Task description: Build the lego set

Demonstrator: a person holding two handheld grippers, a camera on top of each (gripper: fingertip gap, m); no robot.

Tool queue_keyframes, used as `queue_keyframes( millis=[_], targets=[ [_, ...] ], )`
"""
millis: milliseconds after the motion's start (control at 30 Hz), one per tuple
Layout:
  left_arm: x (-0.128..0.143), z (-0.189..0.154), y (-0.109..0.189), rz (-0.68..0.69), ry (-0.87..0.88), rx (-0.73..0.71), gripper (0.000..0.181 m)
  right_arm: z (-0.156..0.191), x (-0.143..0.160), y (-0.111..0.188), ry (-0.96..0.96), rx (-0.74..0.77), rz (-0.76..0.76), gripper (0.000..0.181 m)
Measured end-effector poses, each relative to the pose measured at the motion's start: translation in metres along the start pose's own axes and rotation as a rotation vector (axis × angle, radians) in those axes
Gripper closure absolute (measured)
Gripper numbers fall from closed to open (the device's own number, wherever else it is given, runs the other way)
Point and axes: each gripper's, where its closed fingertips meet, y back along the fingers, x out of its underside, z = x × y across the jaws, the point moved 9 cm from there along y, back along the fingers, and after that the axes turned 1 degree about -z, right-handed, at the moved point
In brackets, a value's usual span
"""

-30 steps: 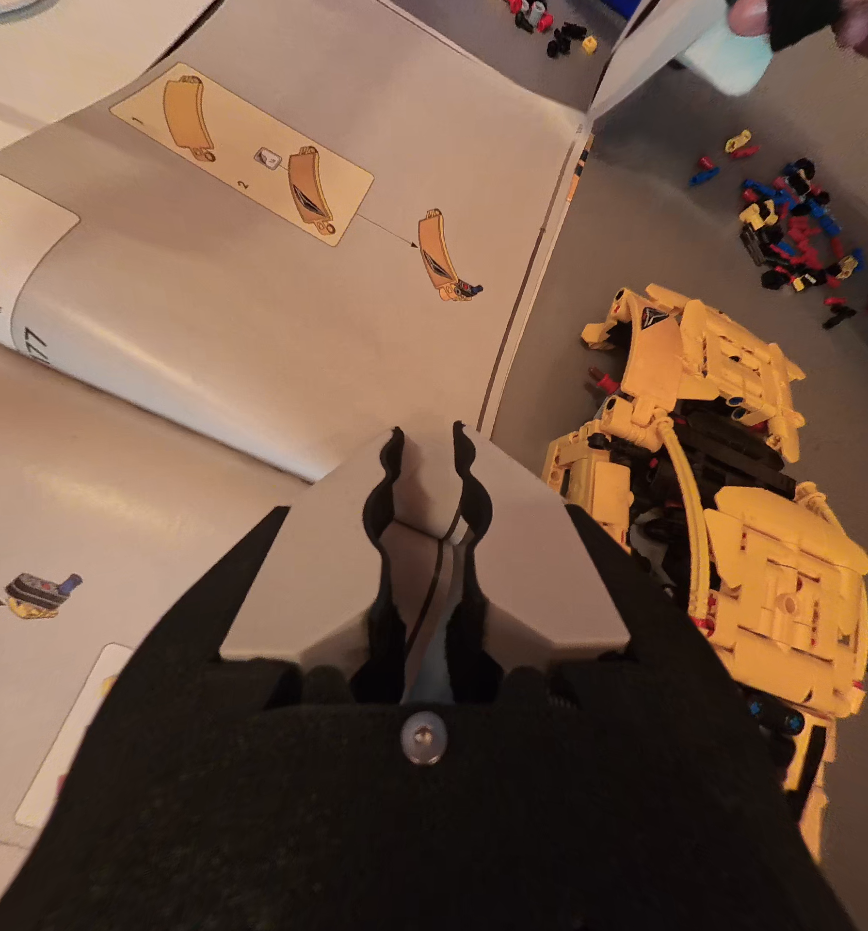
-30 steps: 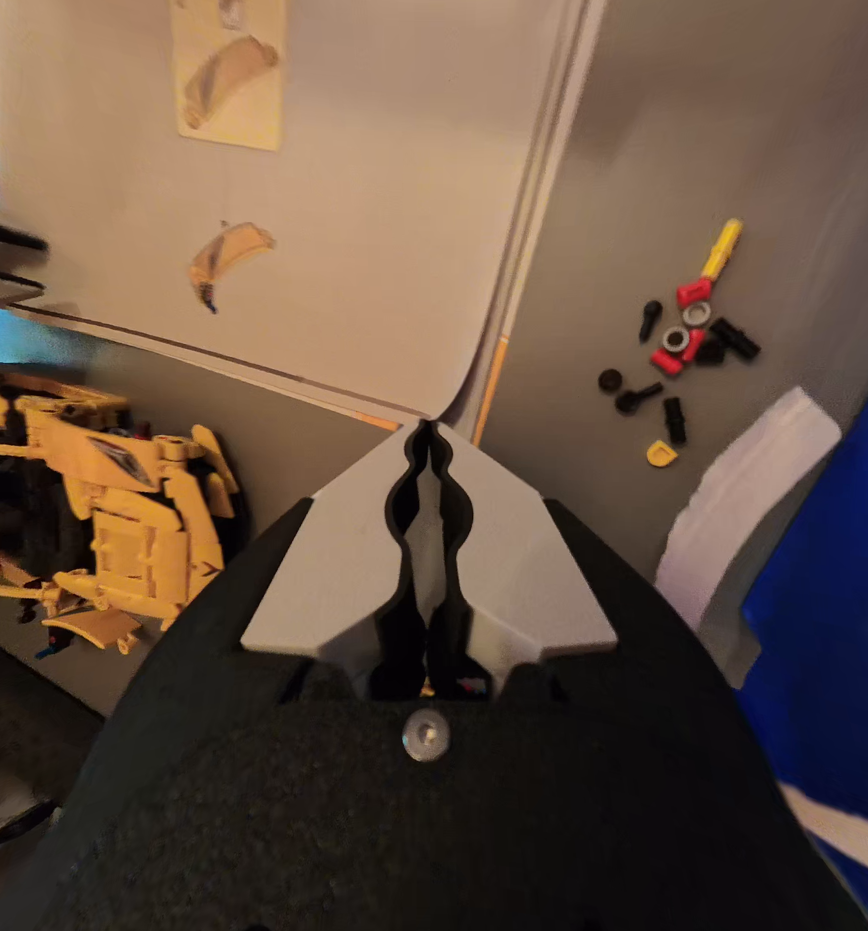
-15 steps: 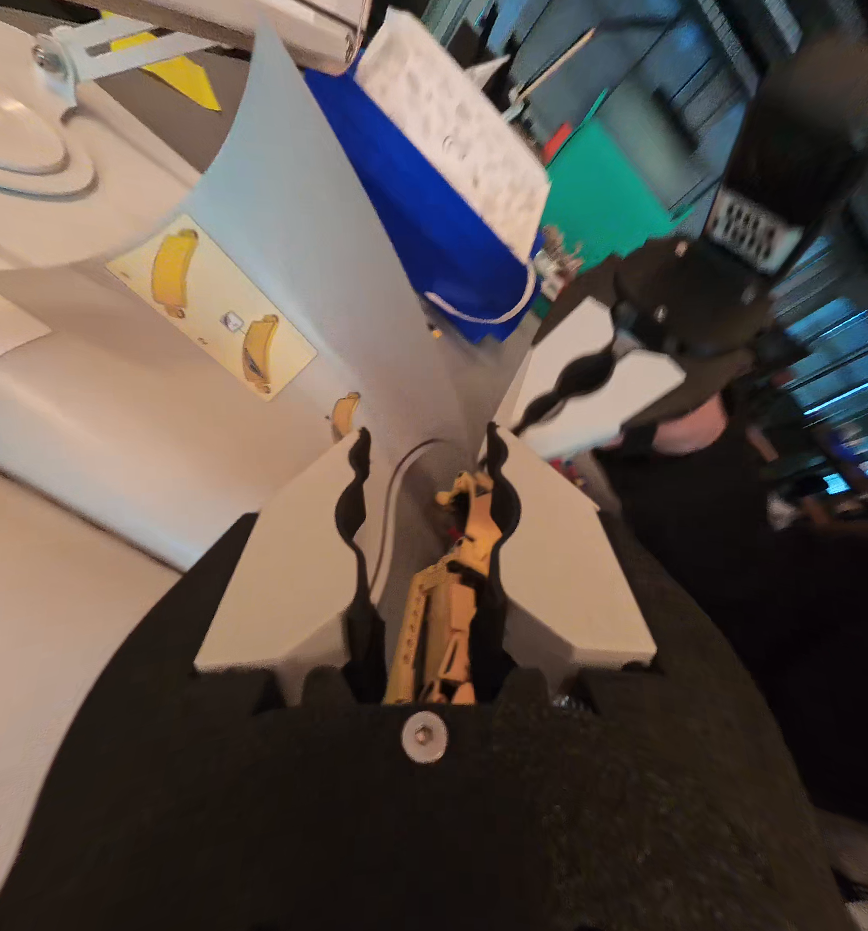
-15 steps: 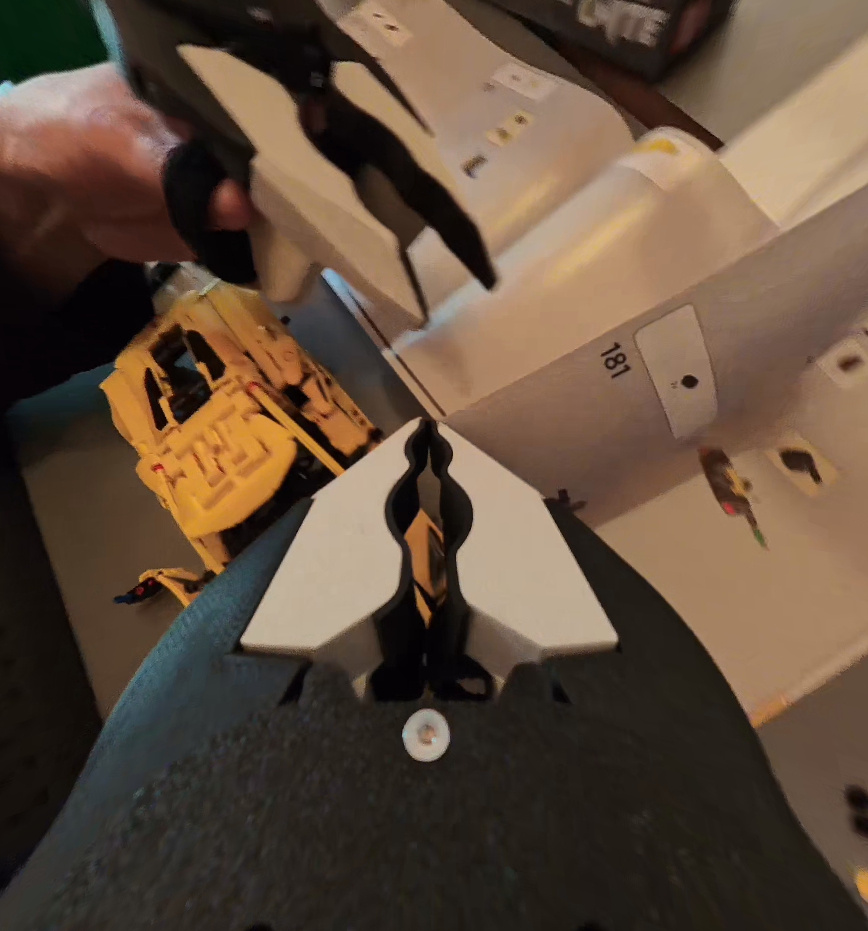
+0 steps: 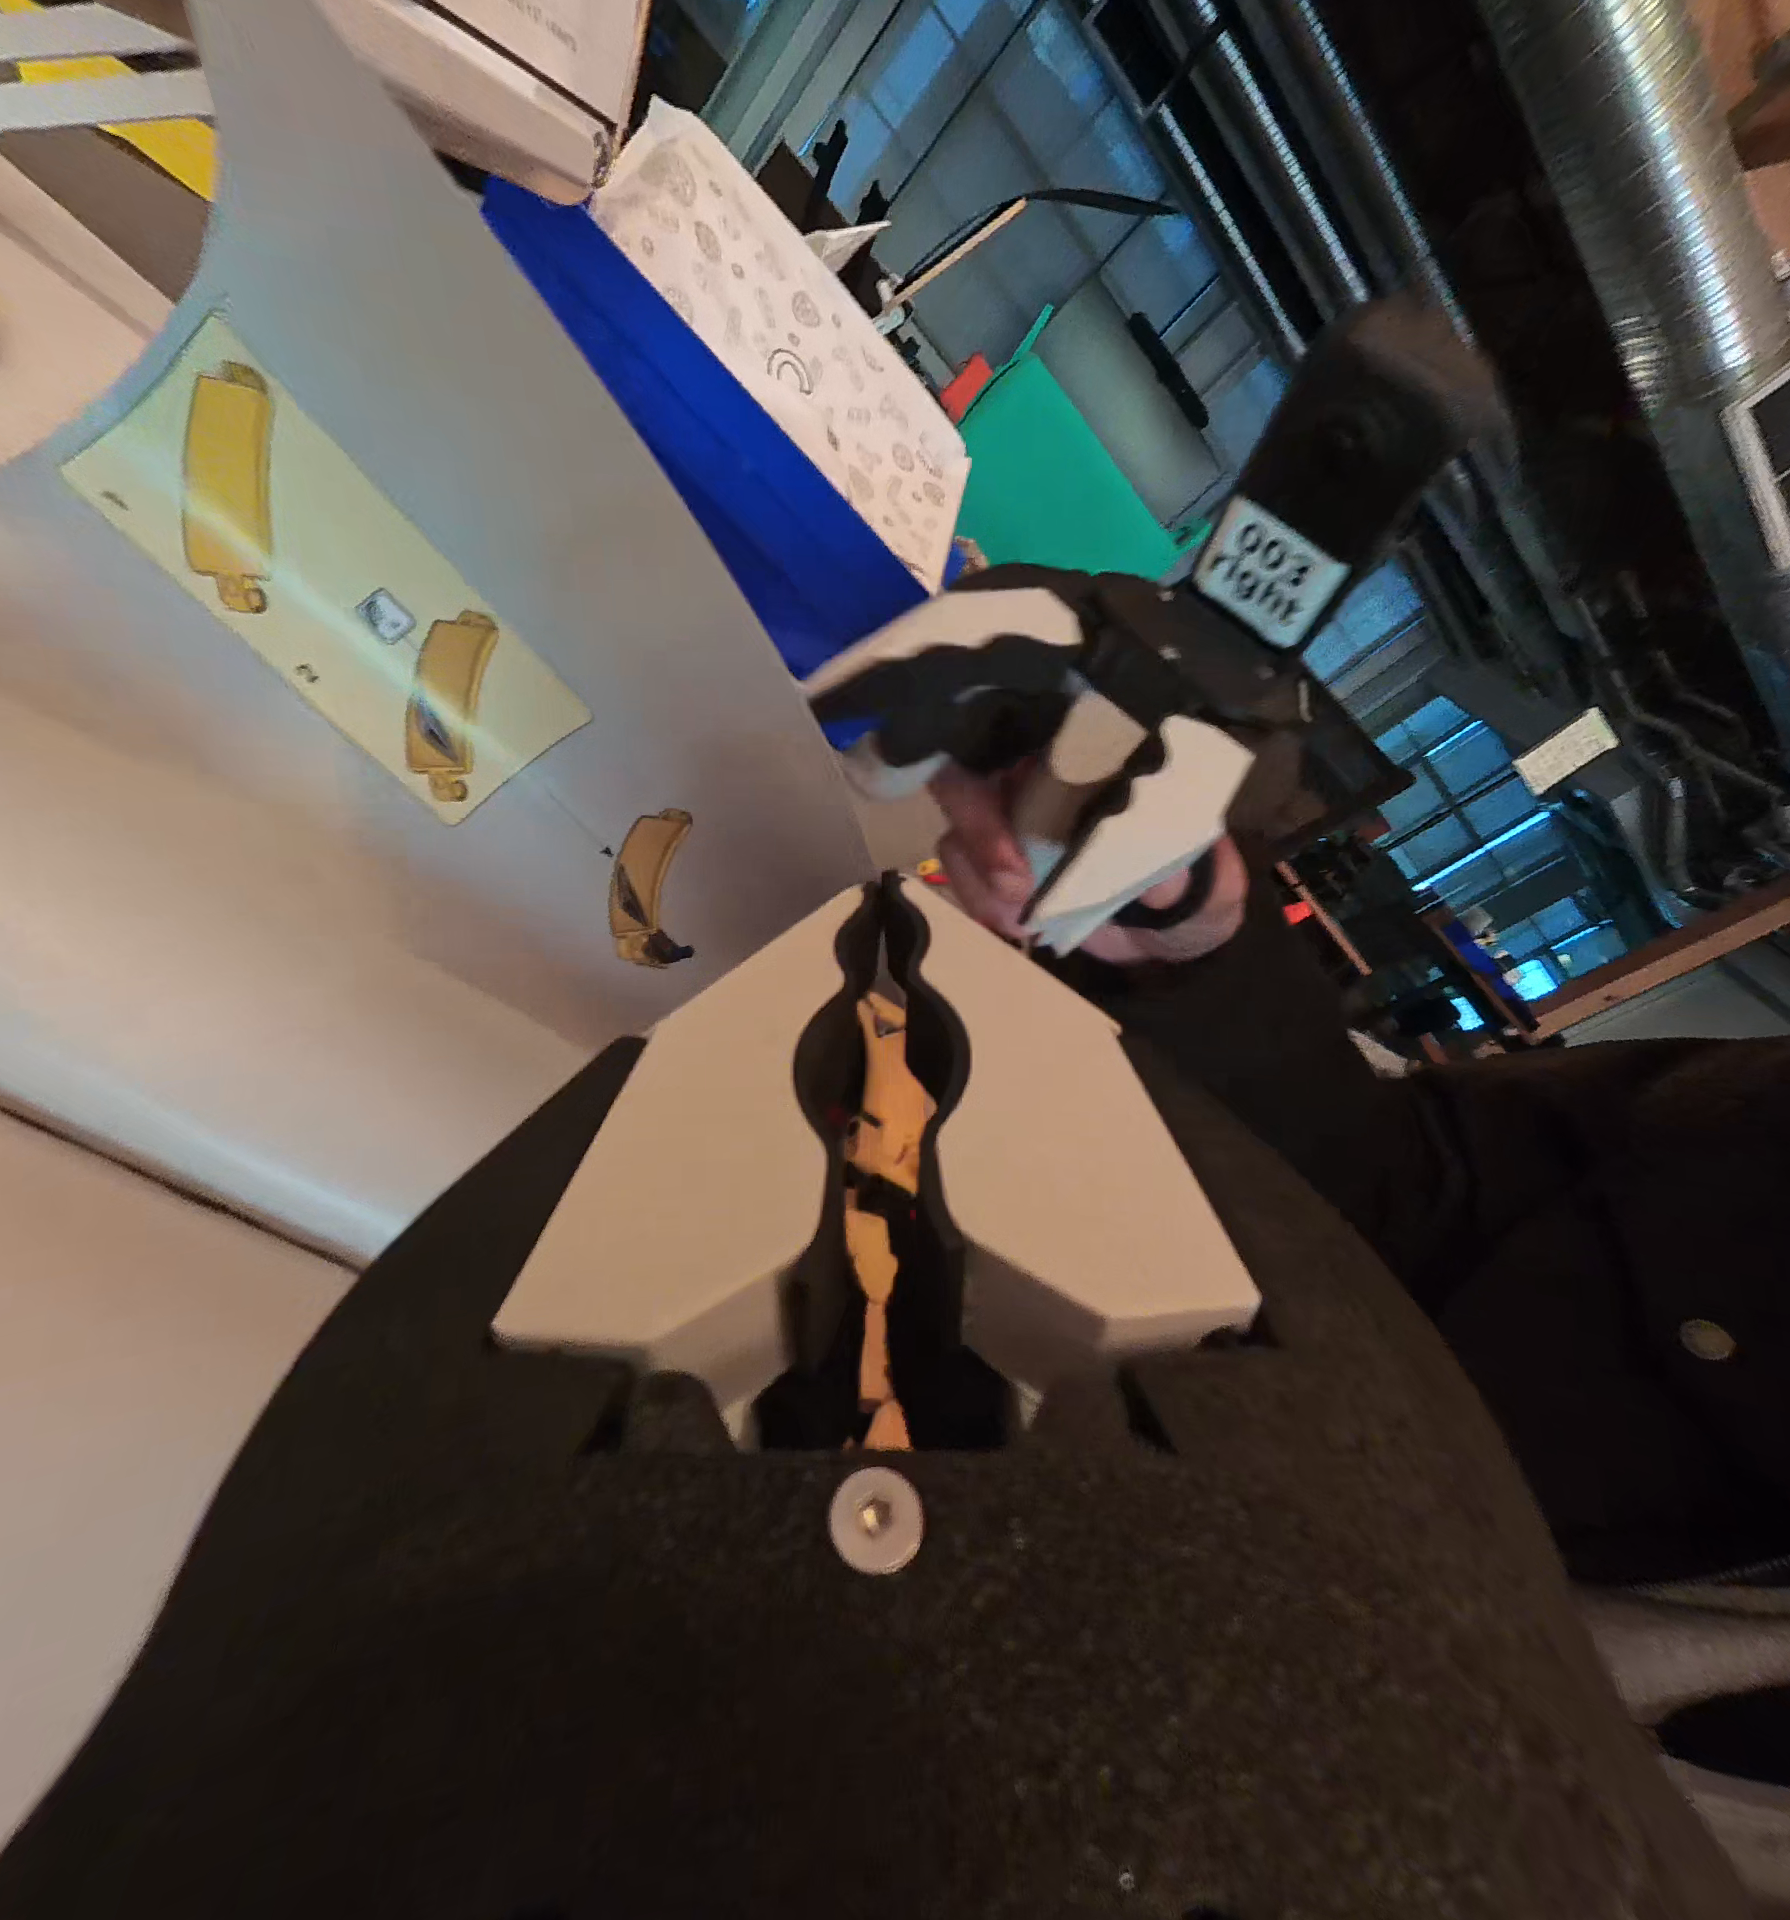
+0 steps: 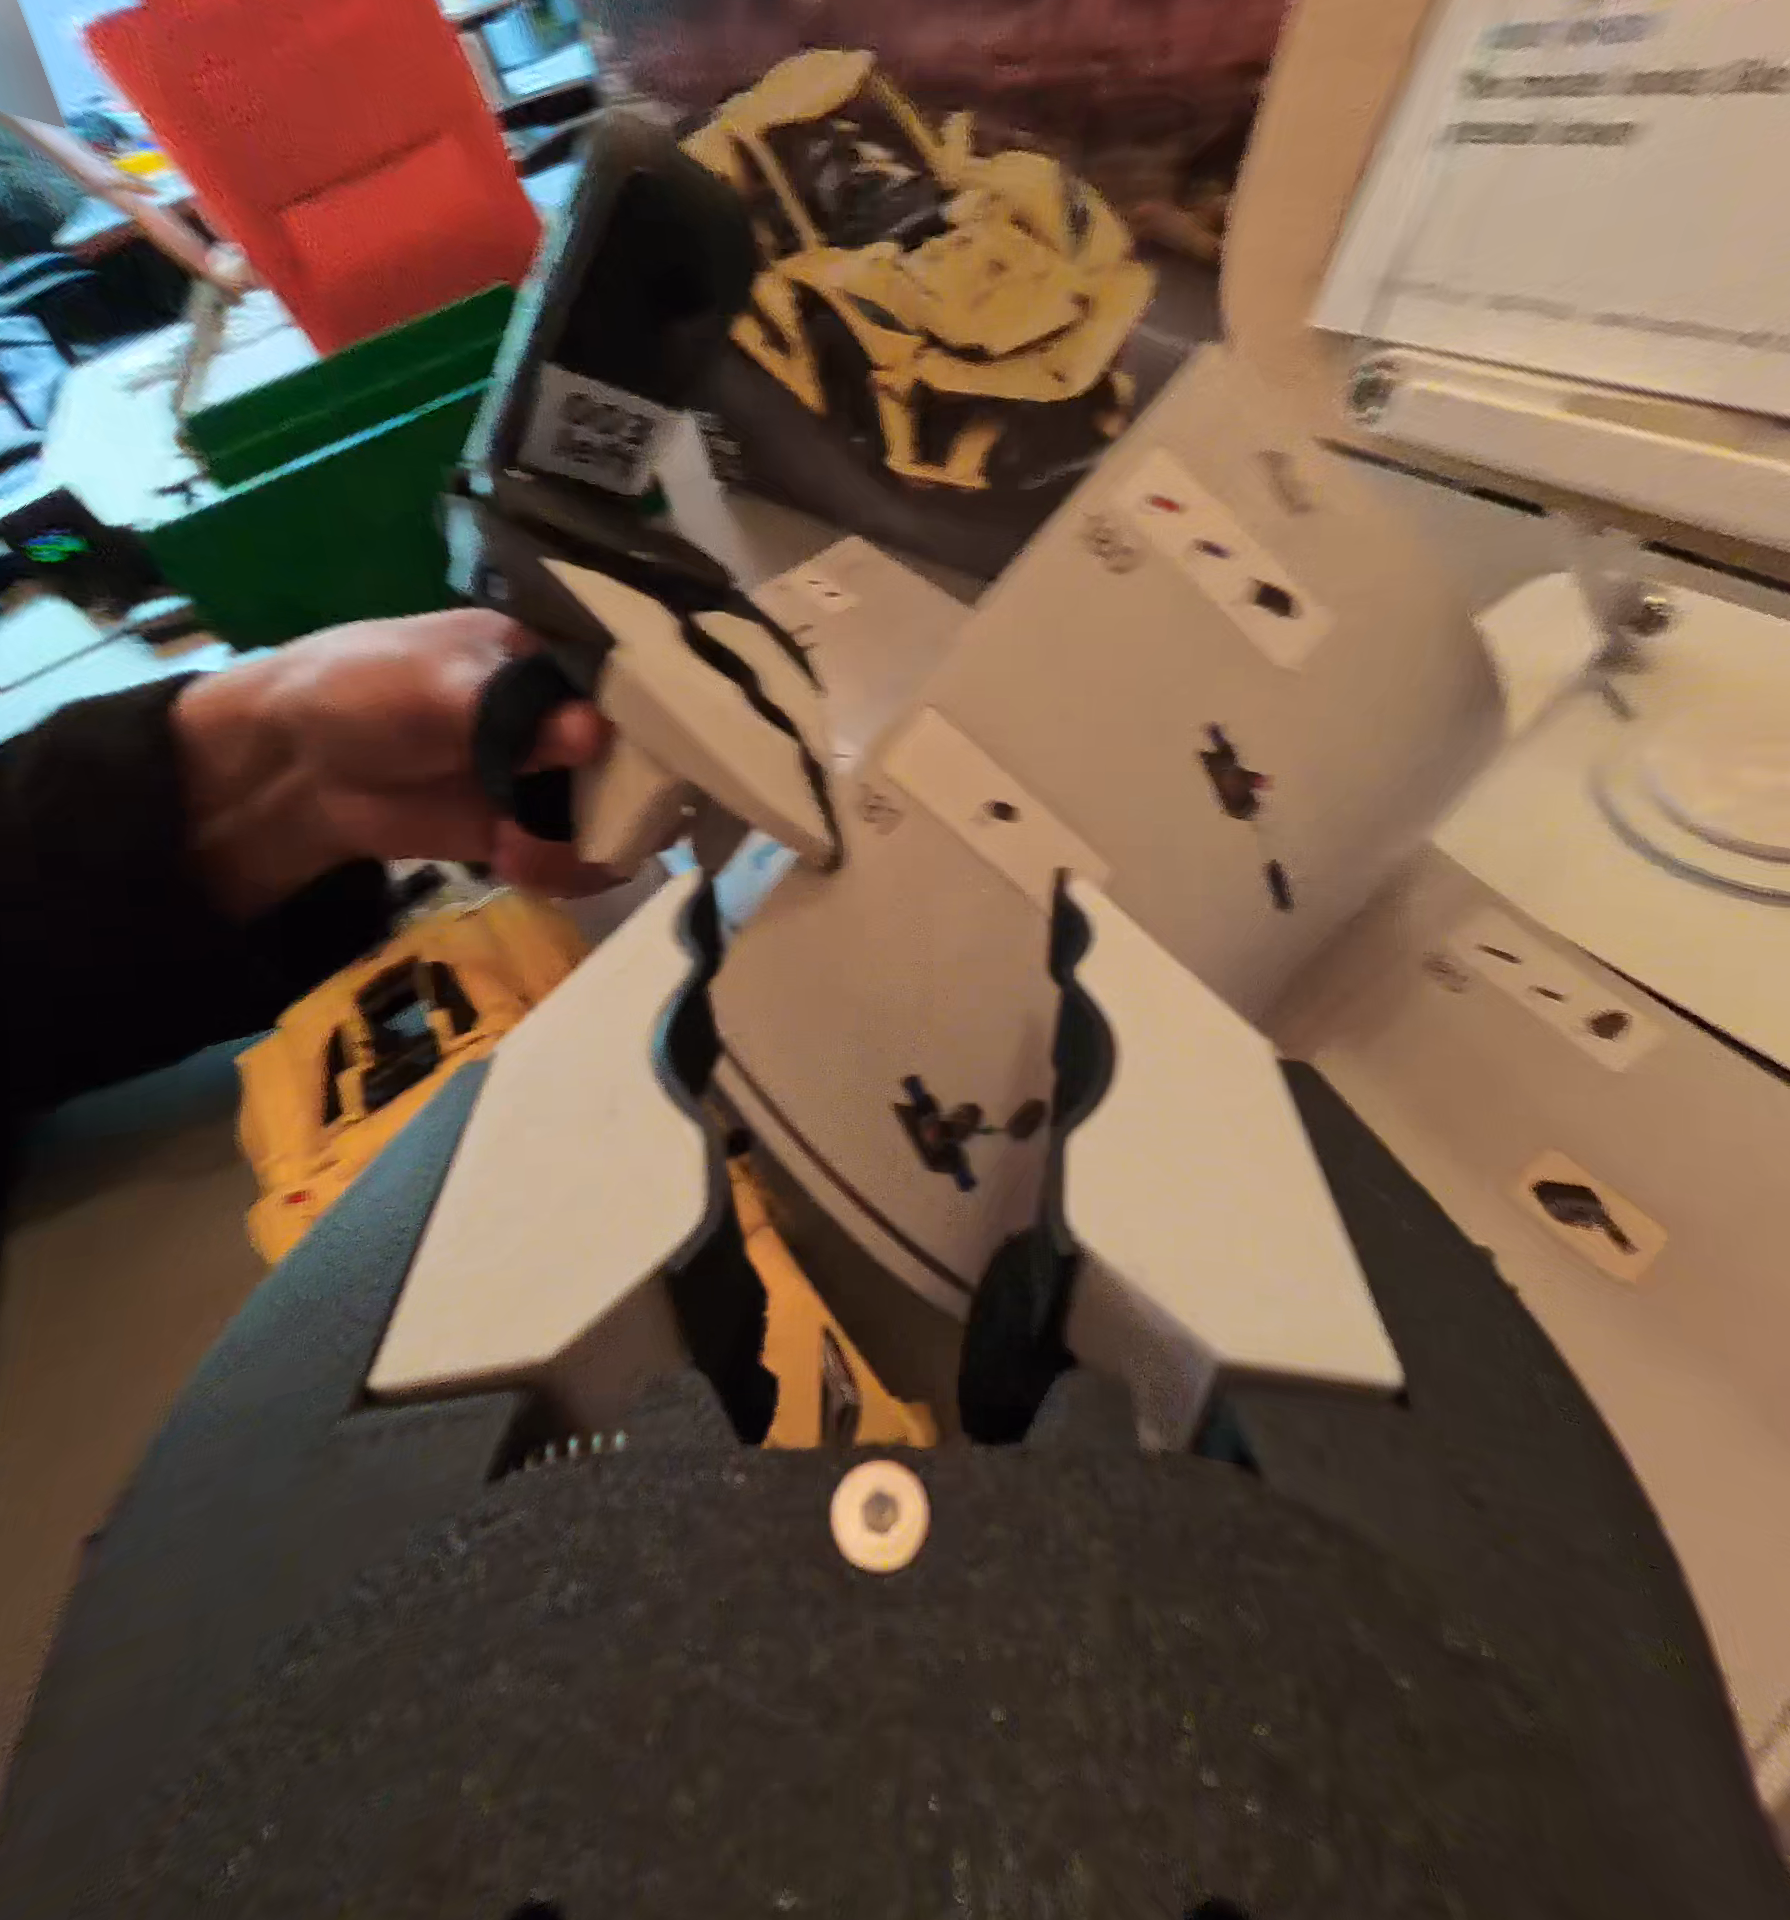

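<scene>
Left wrist view: the yellow lego model (image 5: 886, 1122) shows only as a sliver through the slot between the fingers, most of it hidden behind the left gripper (image 5: 886, 896). The instruction booklet (image 5: 247, 831) lies open on the left, one page (image 5: 517, 499) lifted up and curling. Behind it a blue bag (image 5: 704, 436) and a patterned white sheet (image 5: 787, 322). The right gripper (image 5: 932, 727) hangs farther off to the right, blurred, a hand (image 5: 1099, 883) on its handle. Left fingers are pinched together at the tips on the lower edge of the lifted page.

Right wrist view: heavy blur — booklet drawings unreadable. The right gripper (image 6: 875, 894) is spread wide, nothing between its fingers, the raised page (image 6: 891, 997) seen through the gap. The left gripper (image 6: 797, 769) grips that page's top corner, a hand (image 6: 351, 738) holding it. The yellow lego model (image 6: 403, 1049) sits on the table at lower left, partly covered by page and fingers. The set's box (image 6: 922, 312) stands behind; a red chair (image 6: 319, 156) far left.
</scene>
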Motion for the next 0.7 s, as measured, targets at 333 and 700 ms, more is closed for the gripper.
queue_keyframes(
  millis=[333,700],
  targets=[
    [-0.001,-0.006,-0.001,-0.035,0.027,0.129,0.177,0.005,0.007,-0.011,0.035,-0.047,0.042,0.160],
    [-0.002,-0.014,-0.001,-0.044,-0.058,0.163,0.181,-0.002,0.002,-0.002,-0.201,-0.252,-0.104,0.167]
  ],
)
